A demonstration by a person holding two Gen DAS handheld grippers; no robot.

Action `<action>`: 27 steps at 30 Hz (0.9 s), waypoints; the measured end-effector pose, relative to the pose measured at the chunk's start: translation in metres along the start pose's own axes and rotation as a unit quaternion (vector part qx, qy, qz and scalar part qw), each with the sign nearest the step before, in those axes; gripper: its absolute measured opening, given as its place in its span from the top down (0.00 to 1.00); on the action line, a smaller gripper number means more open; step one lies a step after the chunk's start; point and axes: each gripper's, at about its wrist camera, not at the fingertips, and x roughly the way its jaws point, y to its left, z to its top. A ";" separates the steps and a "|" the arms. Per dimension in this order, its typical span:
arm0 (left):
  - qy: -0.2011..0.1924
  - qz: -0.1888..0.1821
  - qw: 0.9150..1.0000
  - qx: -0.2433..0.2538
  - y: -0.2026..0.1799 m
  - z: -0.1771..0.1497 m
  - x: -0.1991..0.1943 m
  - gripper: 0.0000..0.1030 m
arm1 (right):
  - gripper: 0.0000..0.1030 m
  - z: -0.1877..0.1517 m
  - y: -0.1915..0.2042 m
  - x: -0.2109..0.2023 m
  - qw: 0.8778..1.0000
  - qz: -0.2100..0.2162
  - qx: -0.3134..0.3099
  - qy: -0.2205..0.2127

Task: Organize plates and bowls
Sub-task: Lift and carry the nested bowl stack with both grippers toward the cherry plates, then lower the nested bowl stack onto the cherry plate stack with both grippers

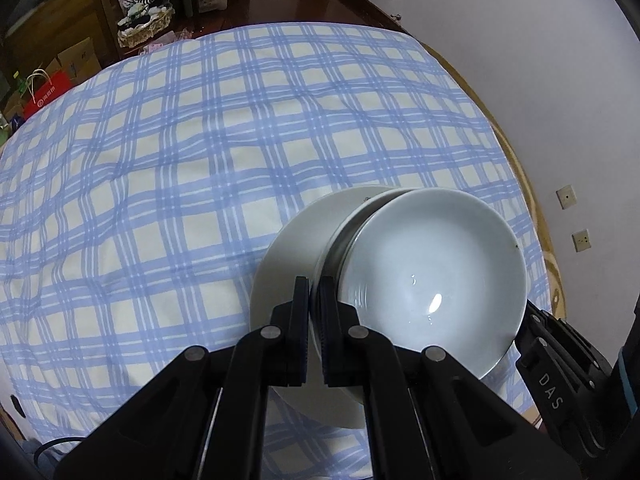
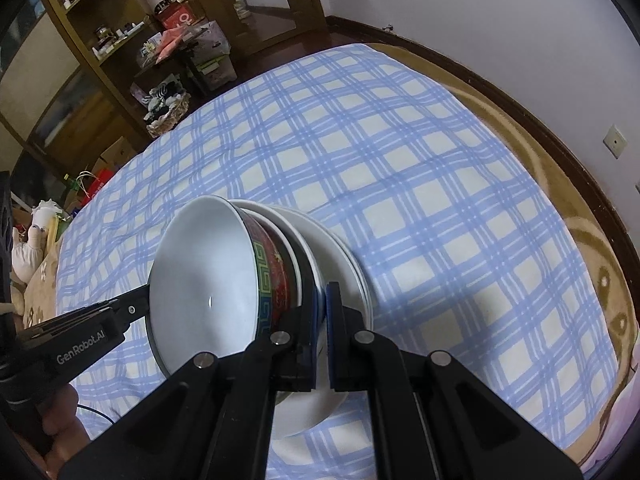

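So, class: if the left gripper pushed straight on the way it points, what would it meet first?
The left gripper is already shut on the plate under the bowl. Beyond the plate lies only checked cloth, though depth is hard to judge.

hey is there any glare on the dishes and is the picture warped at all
Left wrist view: a bright glare spot sits inside the white bowl; right wrist view: only a tiny glint in it. Both views: fisheye bends the checked cloth and darkens the corners.
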 end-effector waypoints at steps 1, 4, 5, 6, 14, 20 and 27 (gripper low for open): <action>0.002 0.001 1.000 -0.001 0.000 0.001 0.001 0.97 | 0.94 0.000 0.000 0.000 1.000 0.003 0.003 0.001; 0.002 0.003 1.000 0.001 -0.001 0.002 0.001 0.97 | 0.94 0.001 -0.001 0.000 1.000 0.008 0.008 0.002; 0.002 0.003 1.000 0.002 -0.001 0.002 0.001 0.97 | 0.94 0.001 -0.002 0.001 1.000 0.010 0.010 0.002; 0.002 0.003 1.000 0.002 0.000 0.003 0.001 0.97 | 0.94 0.001 -0.003 0.001 1.000 0.013 0.014 0.002; 0.004 -0.005 1.000 -0.003 0.000 0.004 0.003 0.97 | 0.94 0.002 -0.006 0.002 0.999 0.024 0.020 -0.002; 0.004 -0.002 1.000 -0.001 0.001 0.003 0.003 0.97 | 0.94 0.002 -0.006 0.002 0.999 0.025 0.022 -0.002; 0.004 0.004 1.000 0.004 0.001 0.004 0.003 0.97 | 0.93 0.004 -0.005 0.003 0.999 0.031 0.020 -0.005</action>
